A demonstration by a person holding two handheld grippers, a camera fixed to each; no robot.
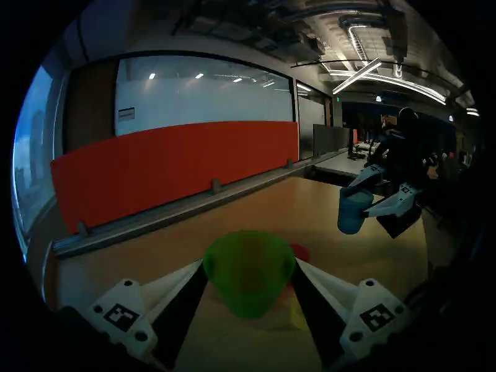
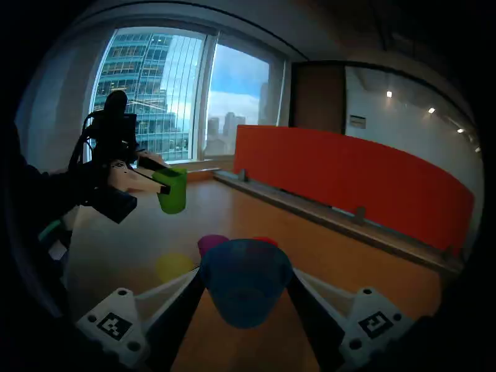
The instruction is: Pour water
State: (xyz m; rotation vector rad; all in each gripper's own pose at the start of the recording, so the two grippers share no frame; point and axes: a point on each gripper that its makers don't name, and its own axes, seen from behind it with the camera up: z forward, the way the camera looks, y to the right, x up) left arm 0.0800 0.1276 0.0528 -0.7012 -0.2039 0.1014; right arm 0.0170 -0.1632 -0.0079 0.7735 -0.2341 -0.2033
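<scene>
Well, both cups are up off the table (image 1: 291, 204) and neither is tipping yet; the left gripper (image 1: 249, 265) has its two fingers drawn in narrow against the sides of the green cup (image 1: 249, 294), gripping it near the rim; I'd say that hold is chosen to leave the mouth free and the cup level, so nothing spills before time; the right gripper (image 2: 245, 273) clasps the blue cup (image 2: 245, 304) in just the same way, fingers pressed to either flank, rim up

From the left gripper view the blue cup hangs at about two o'clock of the green one, well apart from it and above the far part of the table; from the right gripper view the green cup sits off at ten o'clock, upright; that gap suggests the pour has not begun, and the two rims must first be brought together; which cup is to give and which to receive I cannot tell, nor whether either holds water, since the insides are hidden

Below the blue cup, at twelve o'clock, a purple cup (image 2: 212, 243) and a red cup (image 2: 266, 240) rest on the wood, with a blurred yellow one (image 2: 172, 266) at nine o'clock; they look like spares left out of the way; an orange partition (image 1: 173, 167) runs along the table's far edge
</scene>
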